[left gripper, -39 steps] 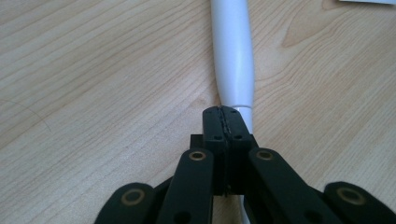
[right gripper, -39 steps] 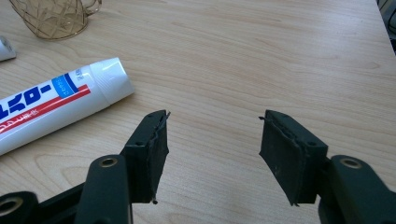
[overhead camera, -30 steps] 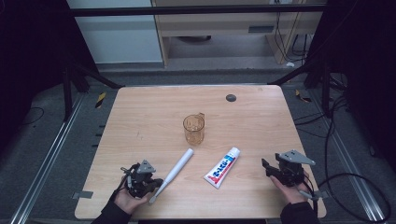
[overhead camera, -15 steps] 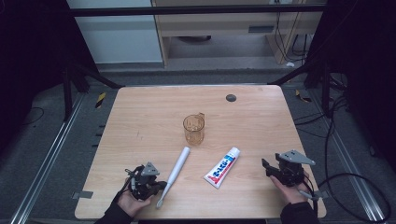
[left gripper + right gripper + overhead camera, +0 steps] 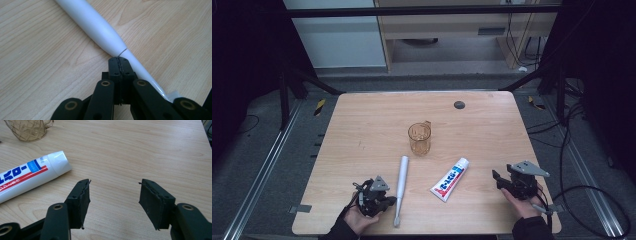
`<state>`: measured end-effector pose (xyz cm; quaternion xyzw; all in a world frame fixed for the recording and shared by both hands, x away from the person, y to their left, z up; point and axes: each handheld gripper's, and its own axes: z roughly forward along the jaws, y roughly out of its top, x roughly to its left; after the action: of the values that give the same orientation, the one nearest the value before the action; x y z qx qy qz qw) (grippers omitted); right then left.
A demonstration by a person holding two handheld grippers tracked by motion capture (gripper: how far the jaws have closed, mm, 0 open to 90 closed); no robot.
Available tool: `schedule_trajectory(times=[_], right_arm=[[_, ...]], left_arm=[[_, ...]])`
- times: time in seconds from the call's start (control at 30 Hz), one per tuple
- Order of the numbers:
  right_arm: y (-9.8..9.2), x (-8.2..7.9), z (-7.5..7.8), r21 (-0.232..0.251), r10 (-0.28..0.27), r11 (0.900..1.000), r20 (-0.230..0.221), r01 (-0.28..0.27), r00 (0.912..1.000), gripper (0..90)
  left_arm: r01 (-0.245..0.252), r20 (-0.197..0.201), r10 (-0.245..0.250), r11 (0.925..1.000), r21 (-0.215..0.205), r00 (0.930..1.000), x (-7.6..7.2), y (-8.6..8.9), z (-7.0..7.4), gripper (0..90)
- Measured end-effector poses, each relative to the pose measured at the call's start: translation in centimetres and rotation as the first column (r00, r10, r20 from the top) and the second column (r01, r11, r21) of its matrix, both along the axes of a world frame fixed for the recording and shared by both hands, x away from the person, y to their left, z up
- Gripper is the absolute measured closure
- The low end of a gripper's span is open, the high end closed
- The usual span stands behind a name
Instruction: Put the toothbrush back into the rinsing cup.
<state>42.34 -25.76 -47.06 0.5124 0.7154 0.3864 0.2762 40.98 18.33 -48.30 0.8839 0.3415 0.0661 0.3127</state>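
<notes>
Since the earlier frame, the white electric toothbrush (image 5: 400, 186) has swung from a slant toward the amber glass cup (image 5: 419, 138) to lie nearly straight, its brush end nearest the person, flat on the worktop (image 5: 362, 130) just in front of the cup. Left tongs (image 5: 384, 200), pressed together with nothing between them, rest their tips against the toothbrush's narrow neck (image 5: 135, 65); right tongs (image 5: 113, 195) hover spread and empty, right of the toothpaste tube (image 5: 450, 179), well apart from the cup. Judged from this layout, the work is at its start: toothbrush nudged but not gripped, tube untouched, cup empty.
</notes>
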Motion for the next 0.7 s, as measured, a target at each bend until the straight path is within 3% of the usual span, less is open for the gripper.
schedule_trajectory(times=[0.7], right_arm=[[0.0, 0.1, -0.1, -0.003, 0.0, 1.0, -0.001, 0.0, 1.0, 41.4]], left_arm=[[0.053, 0.003, -0.053, 0.9985, 0.008, 0.9986, 0.5, -2.7, 0.0, 89.6]])
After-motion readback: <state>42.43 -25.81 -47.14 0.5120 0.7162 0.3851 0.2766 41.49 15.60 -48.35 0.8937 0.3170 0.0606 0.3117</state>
